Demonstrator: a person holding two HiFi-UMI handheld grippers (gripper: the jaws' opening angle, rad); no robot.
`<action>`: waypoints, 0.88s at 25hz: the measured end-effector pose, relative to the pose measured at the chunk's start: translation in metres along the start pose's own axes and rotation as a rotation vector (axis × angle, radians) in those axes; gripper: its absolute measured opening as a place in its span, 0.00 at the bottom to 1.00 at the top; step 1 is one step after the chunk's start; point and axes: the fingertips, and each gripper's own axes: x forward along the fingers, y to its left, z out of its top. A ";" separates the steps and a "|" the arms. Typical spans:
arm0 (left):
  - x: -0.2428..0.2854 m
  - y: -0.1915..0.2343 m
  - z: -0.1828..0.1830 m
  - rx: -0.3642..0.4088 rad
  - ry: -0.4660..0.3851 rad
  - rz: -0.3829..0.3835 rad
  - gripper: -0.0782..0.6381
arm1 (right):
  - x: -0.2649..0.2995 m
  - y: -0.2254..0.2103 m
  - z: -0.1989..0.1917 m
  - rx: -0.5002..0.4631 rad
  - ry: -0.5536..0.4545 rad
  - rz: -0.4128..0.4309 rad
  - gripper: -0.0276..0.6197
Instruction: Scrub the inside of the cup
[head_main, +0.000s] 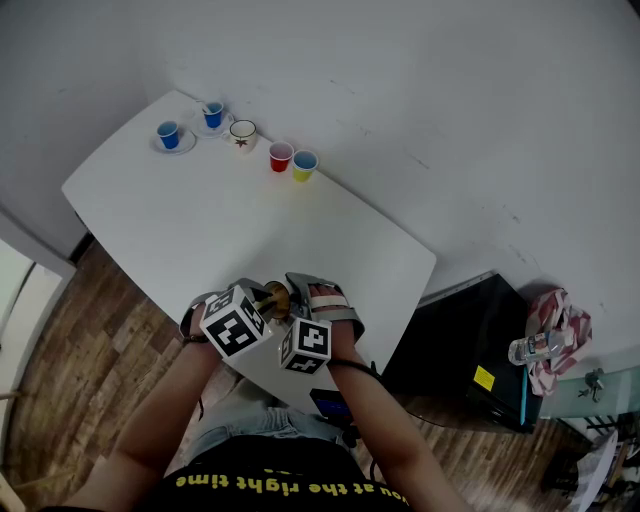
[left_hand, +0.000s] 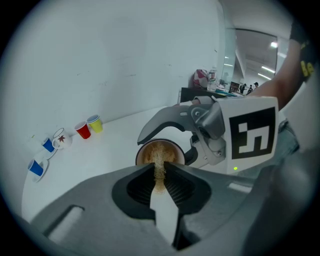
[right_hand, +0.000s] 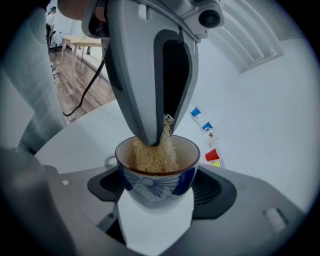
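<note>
Five small cups stand in a loose row at the upper left of the head view: two blue cups (head_main: 168, 133) on saucers, a white mug (head_main: 242, 133) with a red mark, a red cup (head_main: 281, 156) and a yellow cup (head_main: 304, 165). They sit along the far edge of a white tabletop (head_main: 200, 230), which runs diagonally across the frame beneath a plain white wall (head_main: 420, 80). Wood-plank floor (head_main: 70, 350) shows at the lower left. At the right a black cabinet (head_main: 460, 350) stands against the tabletop's corner, and further right lie a pink patterned cloth (head_main: 562, 330) and a clear bottle (head_main: 532, 349). The cup (right_hand: 150, 181) being cleaned is at the lower centre of the head view, over the near edge of the tabletop and well apart from the row; whether it rests on the surface cannot be told. It is white with dark blue panels, a fan of thin blue rays on its side, a brown rim and a small handle at the left in the right gripper view. The right gripper (right_hand: 159, 190) is clenched on its sides and holds it upright. The left gripper (left_hand: 160, 172) comes down from above, its jaws pinched on a straw-coloured loofah scrubber (right_hand: 152, 155) that fills much of the cup's inside.
</note>
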 end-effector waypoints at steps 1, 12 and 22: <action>-0.001 -0.001 0.000 0.000 -0.002 -0.005 0.18 | 0.000 -0.001 0.000 0.003 0.000 0.001 0.65; -0.006 -0.008 0.010 0.011 -0.026 -0.033 0.18 | -0.001 -0.005 -0.003 0.026 0.002 -0.003 0.65; -0.009 0.008 0.012 0.001 -0.032 0.004 0.18 | -0.004 -0.005 -0.001 0.035 -0.007 -0.005 0.65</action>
